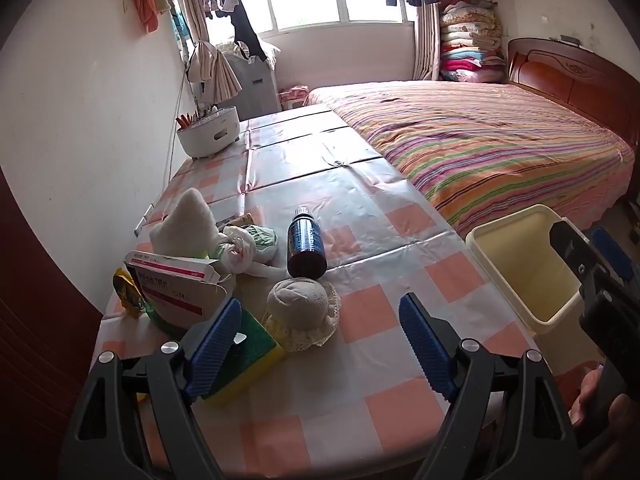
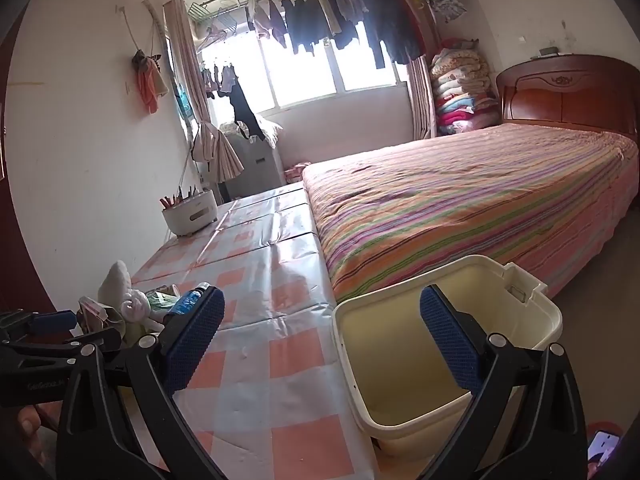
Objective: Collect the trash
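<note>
Tabletop (image 1: 360,216), near left corner: trash pile. Pill box (image 1: 172,288) lies tilted, long axis running left-right. Green-yellow sponge (image 1: 244,356) just behind the left hand-held gripper (image 1: 320,344), whose jaws stand wide apart, nothing between. Dark bottle (image 1: 306,246) lies on its side, cap pointing away toward the window. Cream bin (image 2: 448,344) off the tabletop's right edge; right hand-held gripper (image 2: 320,340) spread wide, empty.

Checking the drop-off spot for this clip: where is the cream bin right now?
The cream bin stands off the table's right edge, beside the striped bed; in the right wrist view it sits behind the open right gripper.
</note>
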A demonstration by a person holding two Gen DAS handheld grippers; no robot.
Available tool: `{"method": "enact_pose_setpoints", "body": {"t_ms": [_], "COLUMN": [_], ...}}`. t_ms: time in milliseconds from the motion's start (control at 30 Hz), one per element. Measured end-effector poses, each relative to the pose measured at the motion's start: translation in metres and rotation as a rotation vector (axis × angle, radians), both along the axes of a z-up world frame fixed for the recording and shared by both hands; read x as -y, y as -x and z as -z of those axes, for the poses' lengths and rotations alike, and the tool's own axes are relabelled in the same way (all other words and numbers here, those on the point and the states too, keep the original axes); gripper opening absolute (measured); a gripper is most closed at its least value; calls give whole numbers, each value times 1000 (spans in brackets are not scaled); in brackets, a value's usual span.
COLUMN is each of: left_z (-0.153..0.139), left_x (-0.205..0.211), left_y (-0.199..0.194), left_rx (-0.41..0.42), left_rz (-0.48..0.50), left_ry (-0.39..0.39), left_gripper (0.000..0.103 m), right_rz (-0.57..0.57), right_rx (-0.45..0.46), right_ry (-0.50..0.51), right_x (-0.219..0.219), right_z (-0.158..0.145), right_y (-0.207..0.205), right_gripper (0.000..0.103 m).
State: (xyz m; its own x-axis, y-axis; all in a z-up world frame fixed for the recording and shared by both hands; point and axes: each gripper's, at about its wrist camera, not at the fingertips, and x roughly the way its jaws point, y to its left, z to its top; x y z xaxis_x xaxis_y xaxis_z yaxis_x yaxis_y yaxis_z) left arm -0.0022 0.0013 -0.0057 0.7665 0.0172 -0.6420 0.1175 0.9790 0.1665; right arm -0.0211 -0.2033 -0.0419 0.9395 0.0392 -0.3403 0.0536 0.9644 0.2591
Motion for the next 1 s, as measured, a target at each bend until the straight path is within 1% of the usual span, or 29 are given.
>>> {"method": "enact_pose_setpoints", "body": {"t_ms": [33,500,1000], "left_z": [1,3,5], "left_x": [-1,-2,-20], "left_y": [0,-1,-7], "left_rx": [-1,-2,-32], "left_rz": [0,-9,-37], "left_ry": [2,1,21], "left_gripper": [79,79,79], "right_rz": [1,-7,-21], "right_rx": [1,0,-8], "right_ry": [-4,6,24], "right_x": [-3,-4,-7], "right_z": [4,2,1], "right_y": [-1,-1,-2], "right_gripper": [97,97,97]}}
